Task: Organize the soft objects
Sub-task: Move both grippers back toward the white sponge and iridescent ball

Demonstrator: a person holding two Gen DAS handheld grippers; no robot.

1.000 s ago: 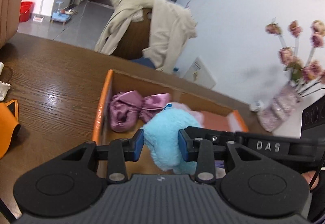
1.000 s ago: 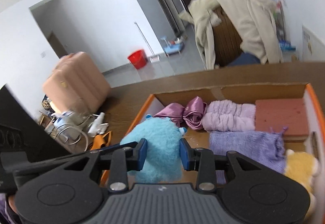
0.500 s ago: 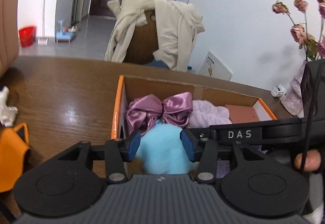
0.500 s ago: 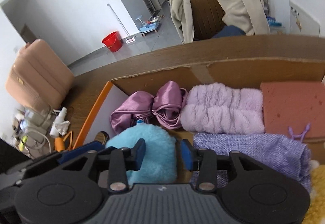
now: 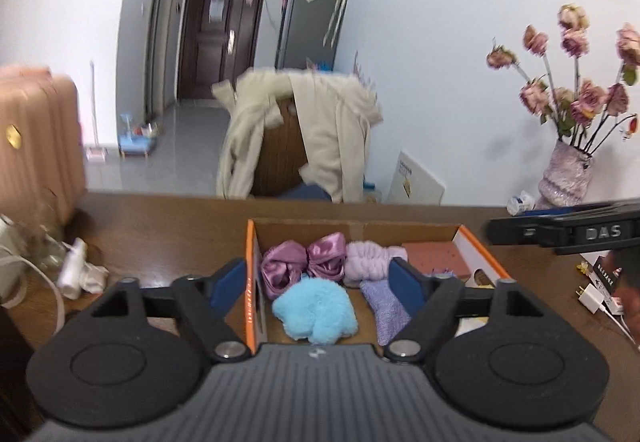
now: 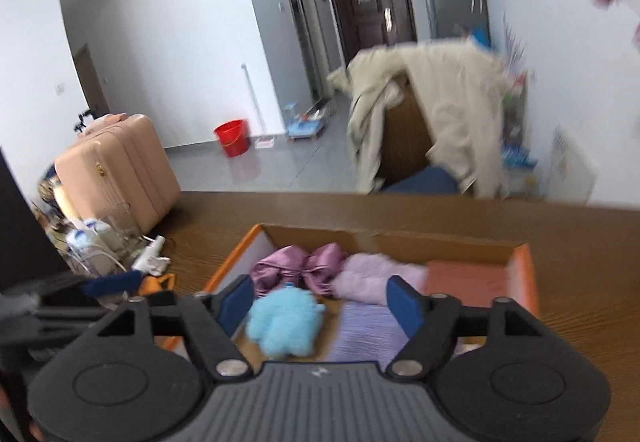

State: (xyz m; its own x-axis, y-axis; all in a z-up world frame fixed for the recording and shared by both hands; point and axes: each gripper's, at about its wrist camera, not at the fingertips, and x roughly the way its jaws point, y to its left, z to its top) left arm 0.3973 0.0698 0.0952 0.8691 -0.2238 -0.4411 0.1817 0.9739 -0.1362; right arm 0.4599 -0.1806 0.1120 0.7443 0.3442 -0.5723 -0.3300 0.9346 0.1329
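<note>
Both grippers, left point(image 5: 316, 280) and right point(image 6: 320, 300), just opened above fluffy blue plush point(image 5: 316, 314) in box point(image 5: 250, 282).

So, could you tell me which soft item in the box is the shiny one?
The purple satin bow in the cardboard box's back left corner; the blue plush and lilac pieces are fuzzy or knitted.

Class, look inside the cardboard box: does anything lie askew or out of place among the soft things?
Nothing stands out. The blue plush toy lies in the box in front of the satin bow, beside the purple cloth. Both grippers are open and clear of it.
</note>
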